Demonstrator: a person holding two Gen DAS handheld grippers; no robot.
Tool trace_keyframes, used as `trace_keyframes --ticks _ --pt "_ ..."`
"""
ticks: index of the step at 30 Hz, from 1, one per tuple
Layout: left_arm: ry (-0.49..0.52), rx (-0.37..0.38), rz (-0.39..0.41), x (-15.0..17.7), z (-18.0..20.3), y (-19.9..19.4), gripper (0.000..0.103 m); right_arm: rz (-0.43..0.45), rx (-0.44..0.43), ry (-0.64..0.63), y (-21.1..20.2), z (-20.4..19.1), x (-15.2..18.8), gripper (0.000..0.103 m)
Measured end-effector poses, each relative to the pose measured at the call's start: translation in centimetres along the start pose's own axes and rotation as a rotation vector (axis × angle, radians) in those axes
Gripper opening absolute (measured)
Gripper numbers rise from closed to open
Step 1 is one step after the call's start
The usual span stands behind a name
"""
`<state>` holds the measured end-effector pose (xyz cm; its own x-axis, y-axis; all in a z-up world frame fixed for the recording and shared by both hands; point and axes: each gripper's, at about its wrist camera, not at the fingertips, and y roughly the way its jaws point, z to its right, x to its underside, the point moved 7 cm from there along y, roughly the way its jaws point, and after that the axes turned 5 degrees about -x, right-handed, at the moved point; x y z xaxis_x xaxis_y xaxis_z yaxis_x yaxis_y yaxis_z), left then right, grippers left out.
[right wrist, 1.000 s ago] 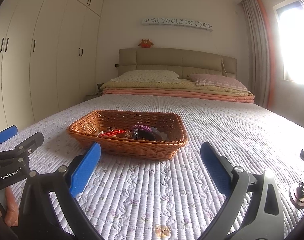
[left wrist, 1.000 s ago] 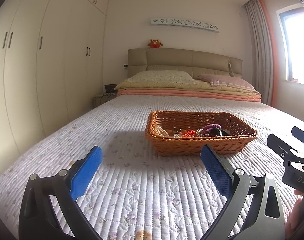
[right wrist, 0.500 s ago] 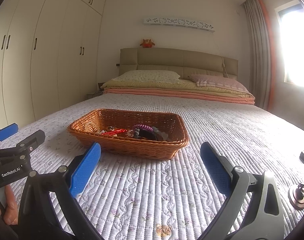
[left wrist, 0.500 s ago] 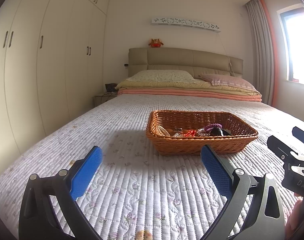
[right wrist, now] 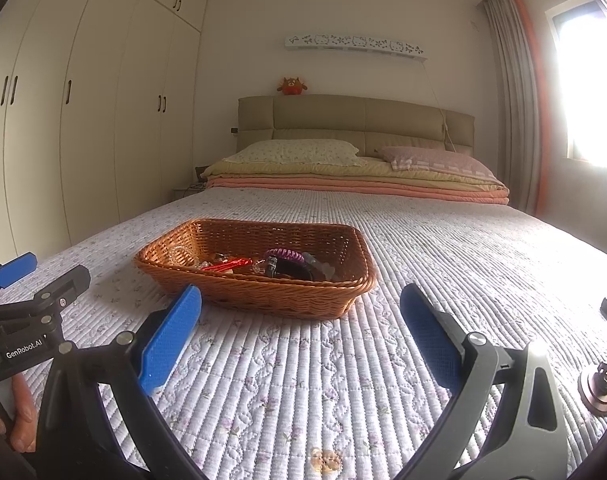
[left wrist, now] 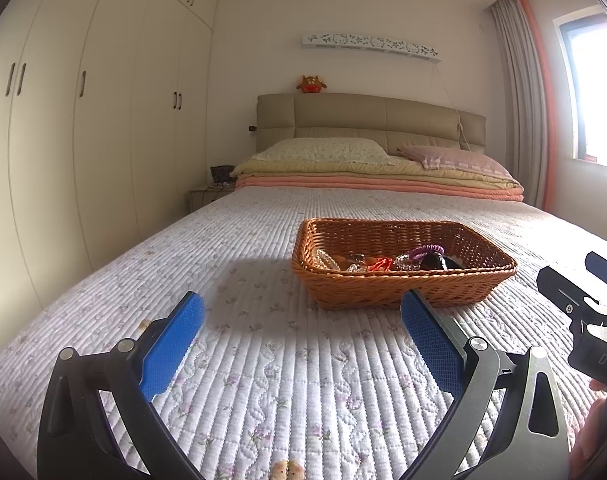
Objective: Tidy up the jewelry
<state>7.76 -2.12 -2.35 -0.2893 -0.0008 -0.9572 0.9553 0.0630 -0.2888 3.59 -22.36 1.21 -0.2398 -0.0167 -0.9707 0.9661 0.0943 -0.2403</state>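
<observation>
I had both grippers low over the bed (left wrist: 263, 380), short of the wicker basket (left wrist: 403, 292) that sat on the quilt ahead of me. The left gripper (left wrist: 301, 344) had its jaws spread wide with nothing between them, and the right gripper (right wrist: 299, 336) was the same, spread and empty. The jewelry (right wrist: 263, 266) lay in a loose heap on the basket floor: a purple coiled band (right wrist: 283, 256), a red piece (right wrist: 227, 266), some clear beads (left wrist: 327, 258) and a dark item I could not identify.

My worry was the tangle. The pieces overlapped, so I judged that closing on one could drag a neighbour up with it and spill it onto the quilt, where small beads would be hard to find among the flower print. The basket looked light and rested on soft bedding; a jaw catching its rim could tip or slide it. The wide pads also seemed clumsy for thin chains, so a slipping pinch was likely. With both grippers aimed at the same basket, I thought they might knock together over it.
</observation>
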Motion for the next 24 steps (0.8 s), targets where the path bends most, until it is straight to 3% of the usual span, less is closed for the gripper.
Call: trace_keyframes --ticks 24 --pt "0.003 0.0 -0.002 -0.02 0.22 -0.01 0.095 0.0 -0.001 0.007 -0.12 0.22 -0.12 0.095"
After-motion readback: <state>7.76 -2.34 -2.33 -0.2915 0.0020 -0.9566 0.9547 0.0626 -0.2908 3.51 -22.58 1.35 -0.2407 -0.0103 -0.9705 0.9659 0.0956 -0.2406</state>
